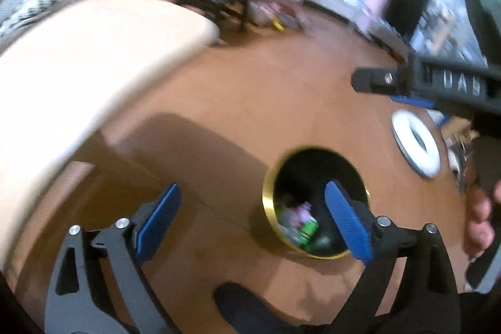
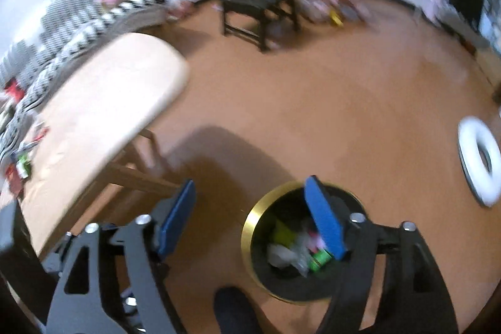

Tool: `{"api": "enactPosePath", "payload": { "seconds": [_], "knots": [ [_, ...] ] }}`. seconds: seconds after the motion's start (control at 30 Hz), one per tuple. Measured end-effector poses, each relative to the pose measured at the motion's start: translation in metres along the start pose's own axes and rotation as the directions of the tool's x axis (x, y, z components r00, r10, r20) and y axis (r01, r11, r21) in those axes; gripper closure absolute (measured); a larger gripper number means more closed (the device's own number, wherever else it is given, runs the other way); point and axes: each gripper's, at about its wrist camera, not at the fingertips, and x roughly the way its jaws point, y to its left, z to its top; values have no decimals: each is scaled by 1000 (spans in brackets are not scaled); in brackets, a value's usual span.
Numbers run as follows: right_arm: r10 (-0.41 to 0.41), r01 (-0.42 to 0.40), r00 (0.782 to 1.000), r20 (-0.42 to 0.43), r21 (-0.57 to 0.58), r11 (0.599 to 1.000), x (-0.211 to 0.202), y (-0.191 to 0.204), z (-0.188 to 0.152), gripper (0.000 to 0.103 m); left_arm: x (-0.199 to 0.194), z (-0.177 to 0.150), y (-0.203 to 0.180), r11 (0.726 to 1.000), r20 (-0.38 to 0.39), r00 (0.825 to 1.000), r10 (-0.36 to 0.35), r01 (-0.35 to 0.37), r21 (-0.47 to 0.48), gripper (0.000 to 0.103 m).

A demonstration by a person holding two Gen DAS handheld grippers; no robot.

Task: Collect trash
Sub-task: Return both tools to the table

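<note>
A black trash bin with a gold rim point(image 1: 268, 202) point(image 2: 247, 235) stands on the brown floor, holding crumpled wrappers and a green can point(image 1: 308, 232) point(image 2: 319, 260). My left gripper point(image 1: 252, 219) is open and empty above the floor, its right pad over the bin. My right gripper point(image 2: 250, 216) is open and empty, its right pad also over the bin; its body shows in the left wrist view point(image 1: 419, 82). More scraps of trash point(image 2: 22, 165) lie on the light wooden table point(image 2: 103, 102) at left.
A white ring-shaped object point(image 1: 415, 143) point(image 2: 479, 160) lies on the floor to the right. A dark chair point(image 2: 256, 11) and clutter stand at the back. A striped sofa point(image 2: 78, 17) is behind the table point(image 1: 78, 68). Both views are blurred.
</note>
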Motion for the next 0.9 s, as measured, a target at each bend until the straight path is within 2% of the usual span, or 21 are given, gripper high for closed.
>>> {"api": "enactPosePath", "payload": {
  "seconds": [0.13,0.2,0.3,0.37,0.5,0.6,0.73,0.9],
  "knots": [
    [109,-104,993,52,-95,990,-16,78,8,25,-61,2,70,985,75,986,150,-143,-92,9],
    [173,-163,983,55,-152,975,-21,126,7,25,-99,-5,114,961,106,964,243,-224,-160,8],
    [256,-235,965,59,-242,941,-29,196,2,25,-141,-20,170,918,114,933,341,-305,-254,7],
    [306,-278,951,50,-298,913,-33,238,-6,25,-174,-36,216,870,104,900,423,-371,-324,7],
    [386,-354,922,2,-393,848,-35,319,-25,25,-219,-64,276,785,75,835,546,-478,-394,7],
    [416,-382,909,-25,-447,809,-36,367,-40,25,-248,-84,312,740,52,807,588,-510,-438,7],
    [440,-414,896,-62,-479,774,-29,409,-54,25,-274,-104,342,701,37,780,624,-539,-467,7],
    [442,-422,892,-92,-517,744,-20,452,-72,25,-286,-119,365,681,24,765,644,-559,-472,7]
  ]
}}
